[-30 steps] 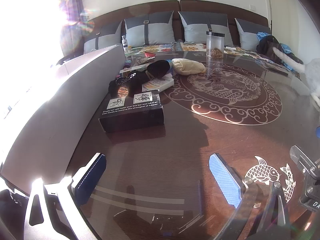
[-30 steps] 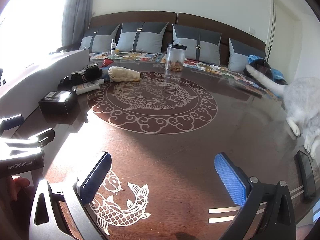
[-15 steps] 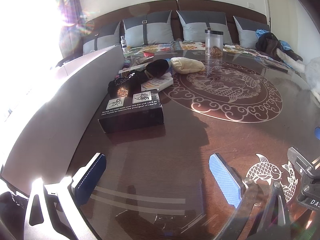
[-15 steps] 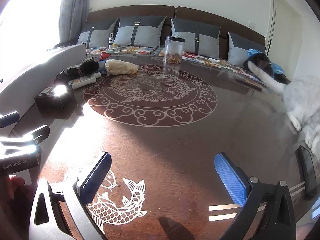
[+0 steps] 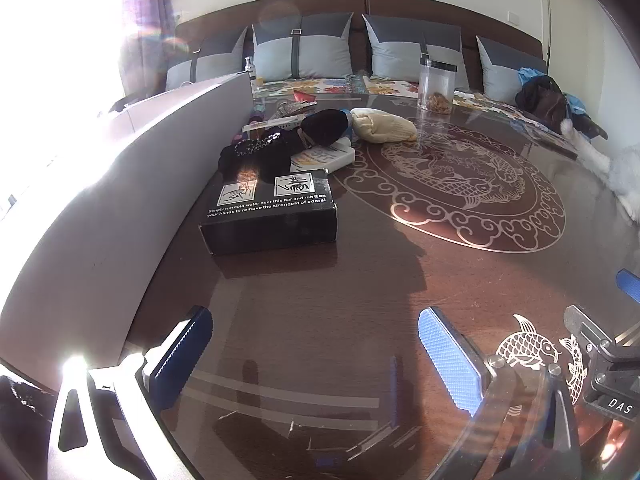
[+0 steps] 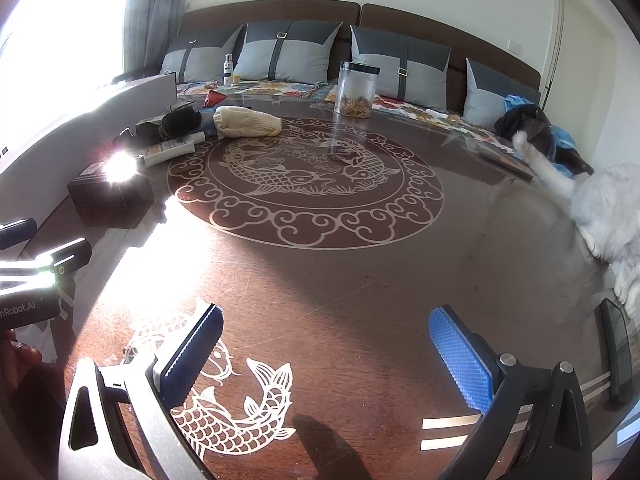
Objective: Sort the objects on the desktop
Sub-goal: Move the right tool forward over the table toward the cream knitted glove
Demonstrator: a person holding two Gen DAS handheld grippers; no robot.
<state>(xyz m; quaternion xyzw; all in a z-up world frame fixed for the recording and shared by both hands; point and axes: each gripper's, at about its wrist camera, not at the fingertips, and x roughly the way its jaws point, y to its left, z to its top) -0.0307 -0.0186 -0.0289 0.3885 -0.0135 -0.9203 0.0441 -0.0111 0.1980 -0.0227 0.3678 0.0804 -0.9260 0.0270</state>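
Note:
A black box (image 5: 272,210) (image 6: 110,196) with white print lies on the dark round table (image 5: 360,288) beside a grey container wall (image 5: 120,184). Behind it sit black fabric items (image 5: 288,140), a white tube (image 5: 324,158) (image 6: 170,150) and a cream knitted pouch (image 5: 384,126) (image 6: 246,122). A clear jar (image 5: 436,84) (image 6: 356,88) stands at the far edge. My left gripper (image 5: 316,360) hovers open, short of the box. My right gripper (image 6: 332,352) is open and empty above the fish pattern.
A grey-white cat (image 6: 600,204) (image 5: 612,168) lies on the table's right side. A dark phone (image 6: 616,352) rests near the right edge. A sofa with grey cushions (image 6: 288,52) runs behind the table. Sun glare washes out the left.
Both grippers have drifted slightly forward over the table. Both stay open and empty; the objects have not moved.

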